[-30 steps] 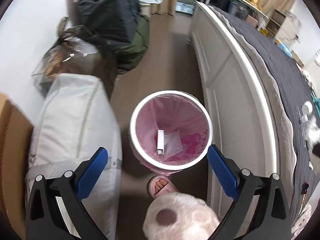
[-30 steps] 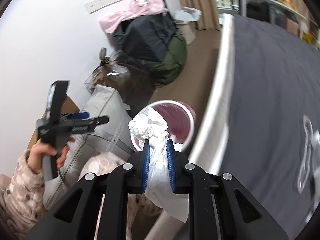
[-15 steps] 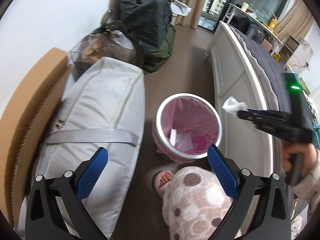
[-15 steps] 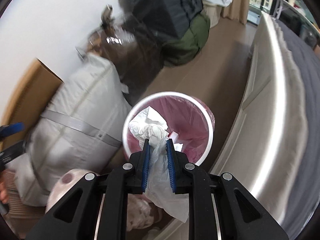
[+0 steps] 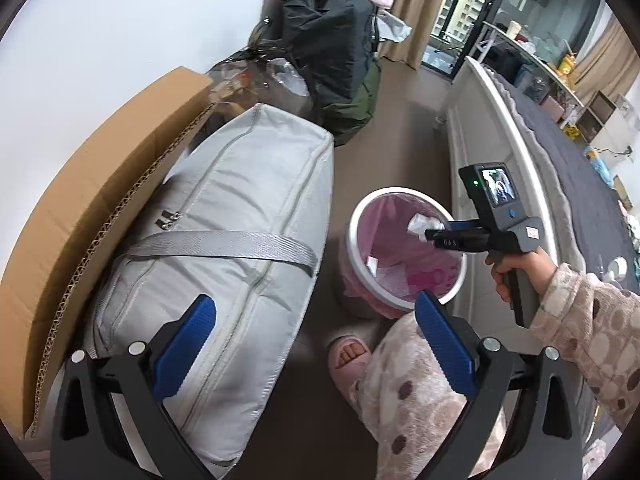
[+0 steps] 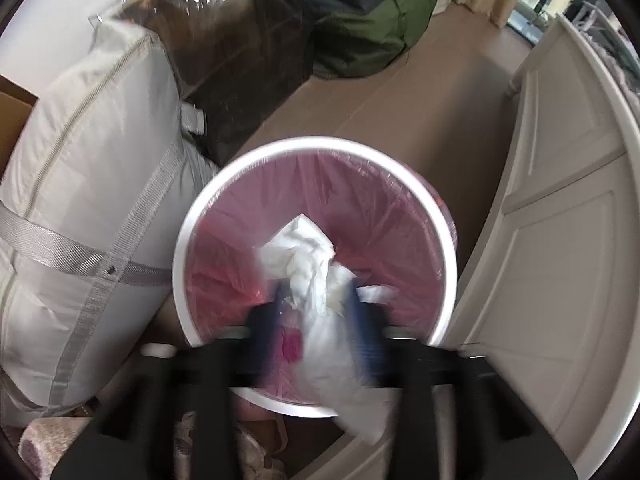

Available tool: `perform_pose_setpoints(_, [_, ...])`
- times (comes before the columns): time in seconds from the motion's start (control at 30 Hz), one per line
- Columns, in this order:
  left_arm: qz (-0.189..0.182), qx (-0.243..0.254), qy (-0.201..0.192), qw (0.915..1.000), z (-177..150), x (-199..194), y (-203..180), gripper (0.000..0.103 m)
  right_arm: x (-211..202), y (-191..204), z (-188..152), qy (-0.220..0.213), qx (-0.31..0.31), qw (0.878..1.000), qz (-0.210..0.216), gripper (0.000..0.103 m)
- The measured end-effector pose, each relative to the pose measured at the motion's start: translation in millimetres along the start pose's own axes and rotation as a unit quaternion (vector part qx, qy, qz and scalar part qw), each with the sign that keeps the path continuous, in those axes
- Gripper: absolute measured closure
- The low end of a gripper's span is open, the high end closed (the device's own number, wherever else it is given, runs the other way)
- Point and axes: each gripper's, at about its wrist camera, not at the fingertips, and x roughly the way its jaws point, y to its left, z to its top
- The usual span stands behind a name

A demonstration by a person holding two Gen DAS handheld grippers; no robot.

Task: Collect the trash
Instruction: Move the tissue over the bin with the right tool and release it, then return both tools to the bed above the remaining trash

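A white bin with a pink liner [image 5: 404, 258] [image 6: 316, 216] stands on the floor by the bed frame. My right gripper [image 6: 318, 304] is directly over the bin's mouth with crumpled white tissue [image 6: 308, 264] between its blurred blue fingers, which stand wider apart than before. It also shows in the left wrist view [image 5: 430, 232], tissue [image 5: 420, 224] at its tip above the bin. My left gripper [image 5: 316, 344] is open and empty, above the floor left of the bin. Small trash [image 5: 372, 262] lies in the bin.
A large grey zip bag [image 5: 224, 248] lies left of the bin against a cardboard sheet [image 5: 92, 196]. Dark bags [image 5: 332, 56] are piled at the back. The white bed frame [image 5: 492, 140] runs along the right. A slippered foot [image 5: 348, 360] is beside the bin.
My right gripper has moved down over the bin with the tissue, and its fingers have spread apart. My left gripper has pulled back and left from the bin.
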Motion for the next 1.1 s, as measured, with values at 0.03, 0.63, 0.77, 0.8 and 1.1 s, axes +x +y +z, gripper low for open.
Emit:
perform_pose_setpoints(0.03, [-0.001,-0.001,0.000,1.0000,-0.1,0.4,0.9,0.005,-7.0,1.6,-2.5,-0.022,-0.009,1.000,-0.018,0.018])
perform_pose_setpoints(0.63, [-0.013,0.050,-0.033,0.9981,10.0,-38.1,-51.4,0.005,-152.4,20.0,-29.8,-0.180,-0.042,0.982,0.022,0.007])
perform_pose_setpoints(0.77, [-0.026,0.071,-0.041,0.9963,7.8,-52.0,-73.6,0.005,-182.0,0.1,-53.3,-0.202,0.010,0.978,0.042,0.007])
perform_pose_setpoints(0.8, [-0.028,0.076,-0.041,0.9959,7.0,-53.9,-78.2,0.005,-193.0,-10.9,-64.3,-0.211,0.033,0.975,0.052,0.007])
perform_pose_setpoints(1.1, [-0.061,0.133,-0.041,0.9883,2.4,-63.9,-137.1,0.005,-247.2,-82.4,-149.1,-0.251,0.127,0.959,0.026,0.007])
